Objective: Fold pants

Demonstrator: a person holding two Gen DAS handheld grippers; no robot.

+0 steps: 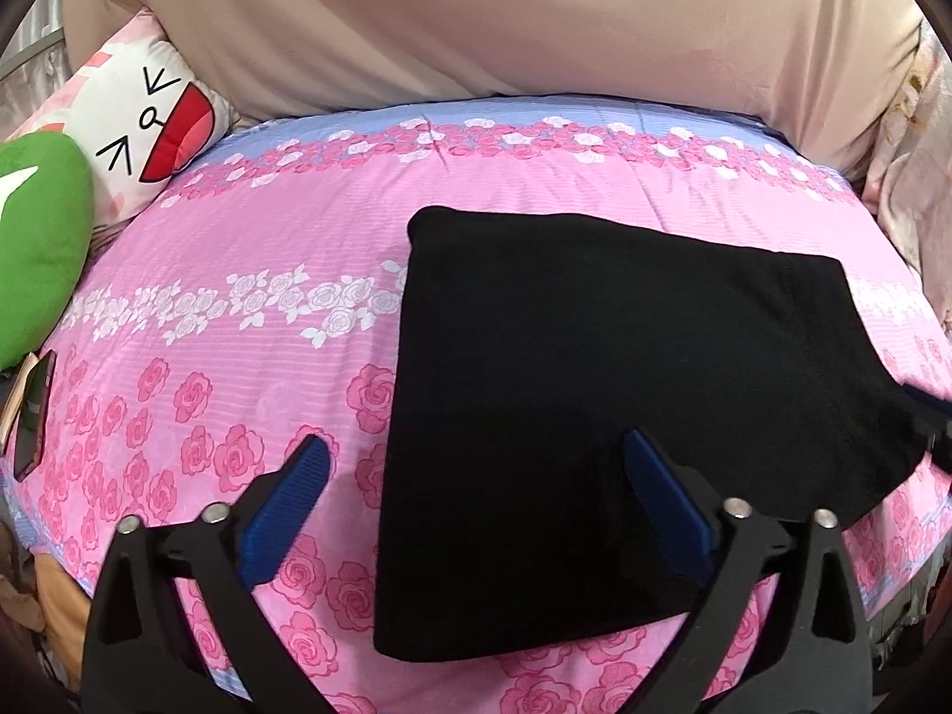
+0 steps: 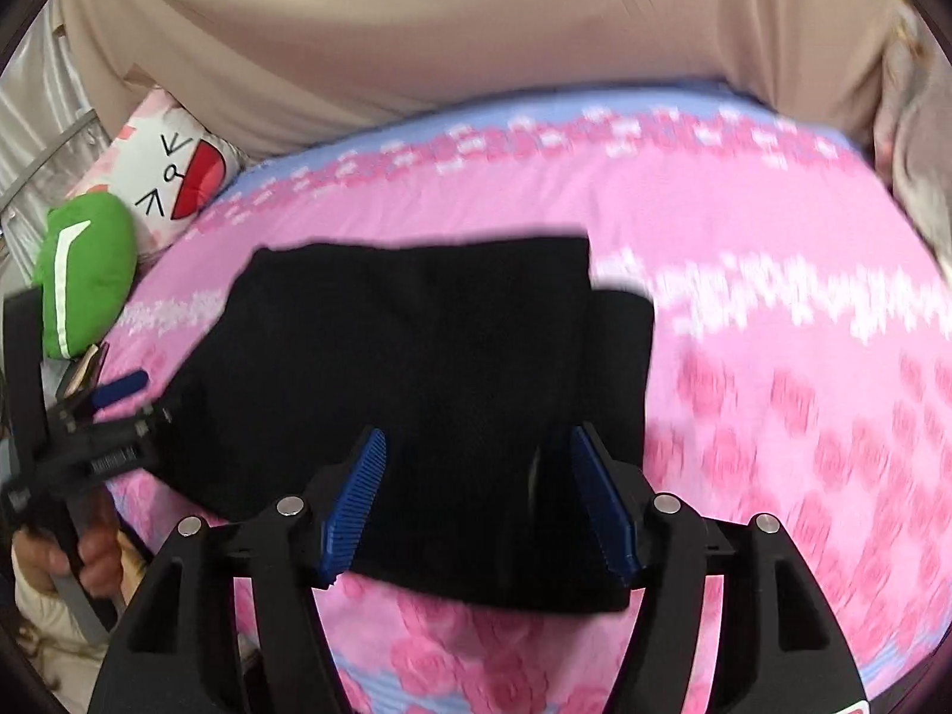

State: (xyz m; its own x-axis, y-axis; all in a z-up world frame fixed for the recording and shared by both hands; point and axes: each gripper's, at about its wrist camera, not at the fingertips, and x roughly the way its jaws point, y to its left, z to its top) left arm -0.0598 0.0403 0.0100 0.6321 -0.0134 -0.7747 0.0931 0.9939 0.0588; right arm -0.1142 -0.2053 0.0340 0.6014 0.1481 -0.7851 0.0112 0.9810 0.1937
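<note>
Grippers both stood with jaws spread and nothing between the blue pads. Left gripper (image 1: 476,500) hovered low over the near left edge of the black pants (image 1: 595,404), one pad over the pink cloth, the other over the dark fabric; whether either touched could not be told. Right gripper (image 2: 476,511) hung over the near edge of the pants (image 2: 428,369), both pads above the black fabric. Pants lay folded into a compact, roughly square bundle, flat on the pink rose-print bedspread (image 1: 238,273), a seam showing near the right side in the left wrist view. Beyond the bedspread rose a beige upholstered headboard (image 1: 506,18). At the far left sat a white cartoon-face pillow (image 1: 143,119) and, touching it, a green plush cushion (image 1: 41,238). Right wrist view was blurred.
</note>
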